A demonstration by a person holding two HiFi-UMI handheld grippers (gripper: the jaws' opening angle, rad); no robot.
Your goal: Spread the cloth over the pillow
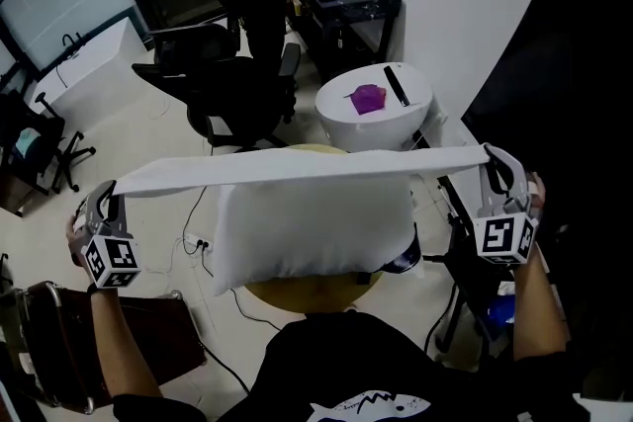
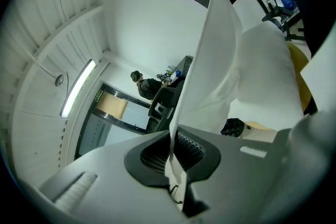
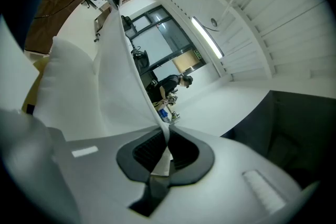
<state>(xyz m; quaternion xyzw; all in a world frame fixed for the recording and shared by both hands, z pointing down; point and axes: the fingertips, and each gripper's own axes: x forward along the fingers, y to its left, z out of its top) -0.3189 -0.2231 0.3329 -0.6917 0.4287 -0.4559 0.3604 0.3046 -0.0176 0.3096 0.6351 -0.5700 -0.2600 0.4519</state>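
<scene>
Over round tan table | 1 plump white pillow lying on it | 1 long white cloth stretched mid-air across pillow's far edge | 2 grippers: left gripper, right gripper, each clamped tight on a cloth end | risk: thin pinch (edge only) slips under tension, cloth drops lopsided

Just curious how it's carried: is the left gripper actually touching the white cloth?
Touching. The left gripper view shows the left gripper clamped shut on the cloth.
</scene>
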